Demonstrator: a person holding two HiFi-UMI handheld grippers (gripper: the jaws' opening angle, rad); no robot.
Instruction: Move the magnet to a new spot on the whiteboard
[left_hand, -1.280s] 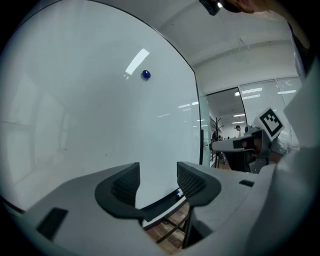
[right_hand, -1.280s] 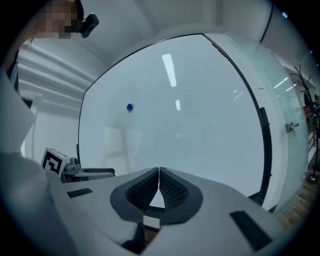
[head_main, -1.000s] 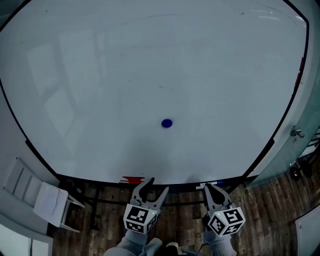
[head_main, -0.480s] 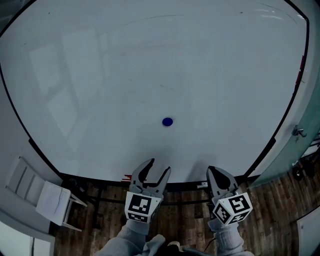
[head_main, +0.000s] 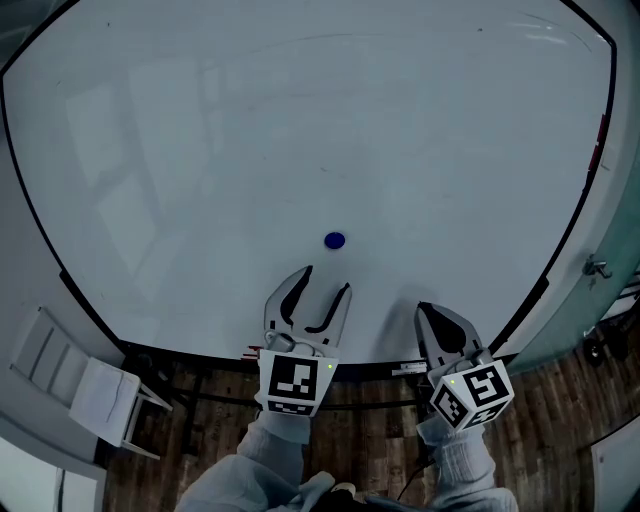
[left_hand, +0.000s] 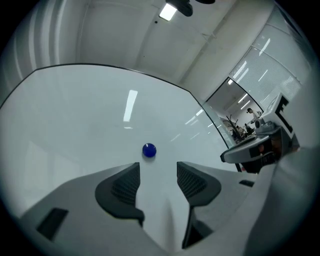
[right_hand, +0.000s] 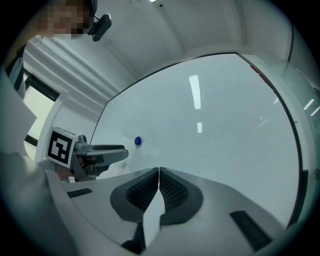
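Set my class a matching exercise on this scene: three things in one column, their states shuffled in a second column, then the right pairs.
Things
1. small round blue magnet
2. left claw
3. right claw

States
A. jaws together, nothing between them
B. stuck on the white whiteboard
C. jaws apart, nothing between them

Pairs: 1-B, 2-C, 3-A

This looks like an office or meeting room. A large wall-mounted whiteboard (head_main: 300, 120) fills the space ahead of the left gripper (head_main: 325, 280). Wood-plank flooring (head_main: 560, 400) runs below both grippers. A glass partition (head_main: 615, 215) stands to the right of the right gripper (head_main: 428, 310). A ceiling light (left_hand: 168, 11) glows overhead.
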